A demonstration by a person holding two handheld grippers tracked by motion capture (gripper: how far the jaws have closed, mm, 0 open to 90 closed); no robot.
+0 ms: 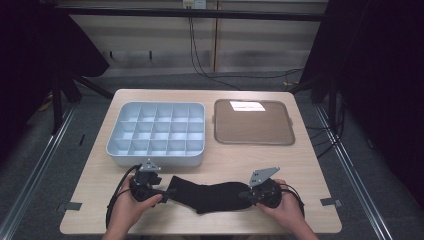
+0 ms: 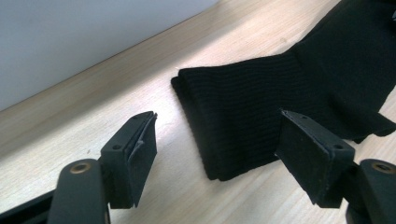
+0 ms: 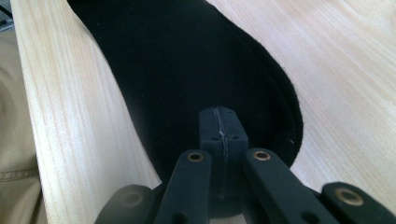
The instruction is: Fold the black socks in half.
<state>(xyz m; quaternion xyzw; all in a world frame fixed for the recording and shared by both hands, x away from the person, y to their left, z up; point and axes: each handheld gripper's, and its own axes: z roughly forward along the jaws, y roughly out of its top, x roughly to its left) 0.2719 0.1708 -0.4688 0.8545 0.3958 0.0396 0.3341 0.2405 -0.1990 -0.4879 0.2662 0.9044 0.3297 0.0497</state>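
Handling this black sock (image 1: 207,196) well starts at its left end, where the left tongs (image 2: 217,149) stand wide apart with the ribbed cuff (image 2: 233,121) lying between the jaws, neither pad (image 2: 144,149) touching the fabric. The sock lies flat along the near edge of the counter (image 1: 300,165), stretched sideways between the two hands, in front of the grey compartment tray (image 1: 157,131) and well clear of the brown flat tray (image 1: 253,121) behind it on the right.

The sensible move on the left, as I judge it, is to bring the jaws forward over the cuff so both layers sit deep between the pads, then close squarely across the ribbing rather than on a corner. A shallow bite would likely let the knit slip out once the sock is lifted or folded.

At the right end, the right tongs (image 3: 219,135) are closed tight, the two pads meeting edge to edge above the toe (image 3: 261,107); in the right gripper view I cannot make out fabric pinched between them, so the hold there looks doubtful, though the tips rest right over the dark cloth. It would be wise to confirm that grip before pulling, and to keep the sock low and taut, so that it doesn't slide off the counter's near edge.
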